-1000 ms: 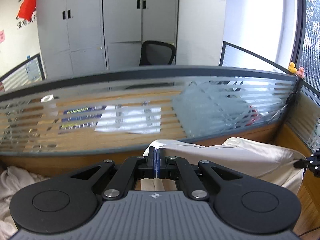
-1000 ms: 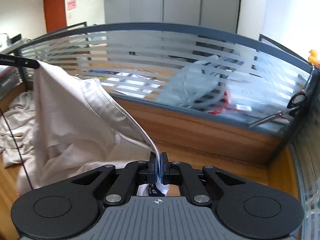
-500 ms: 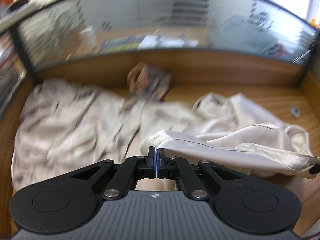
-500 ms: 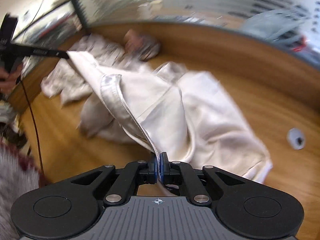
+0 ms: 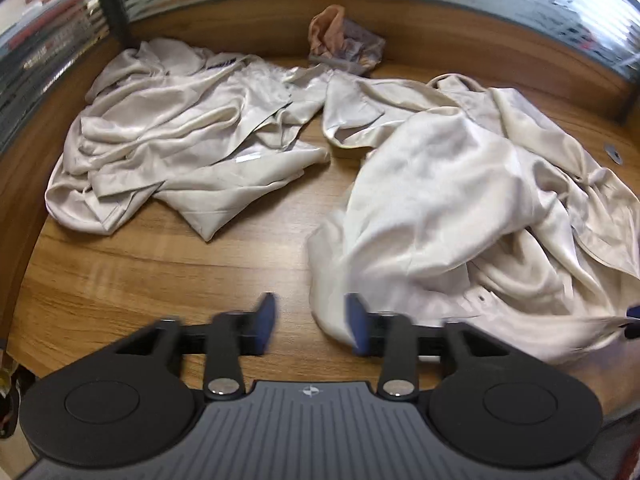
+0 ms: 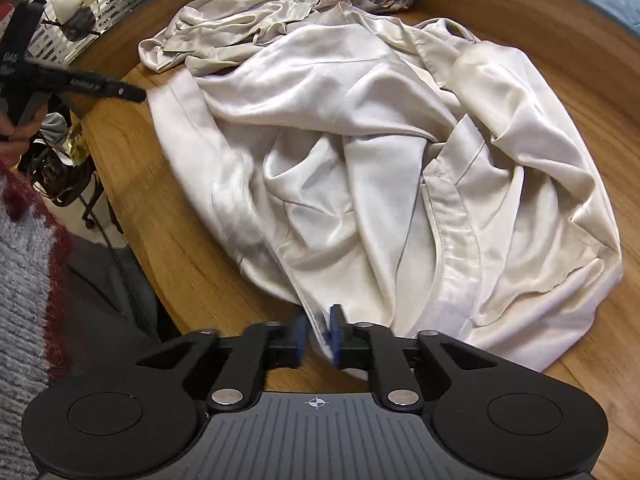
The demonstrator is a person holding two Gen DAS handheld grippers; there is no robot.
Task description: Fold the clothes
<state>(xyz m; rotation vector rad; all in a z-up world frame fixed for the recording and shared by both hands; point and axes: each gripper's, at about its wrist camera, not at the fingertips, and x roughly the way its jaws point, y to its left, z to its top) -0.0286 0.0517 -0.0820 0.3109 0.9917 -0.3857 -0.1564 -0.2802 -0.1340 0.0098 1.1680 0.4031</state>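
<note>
Cream satin shirt [image 6: 360, 152] is spread rumpled on the wooden desk [image 5: 160, 256], unfolded. The left gripper [image 5: 310, 322] is held wide, empty; the right gripper [image 6: 318, 334], narrowly parted, straddles the hem.

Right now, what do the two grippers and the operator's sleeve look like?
Both alike: left gripper and right gripper have black linkage arms, silver pivot screws, blue finger pads, and a ribbed grey body with a small crosshair mark. The sleeve is fuzzy grey knit with dark red trim.
</note>
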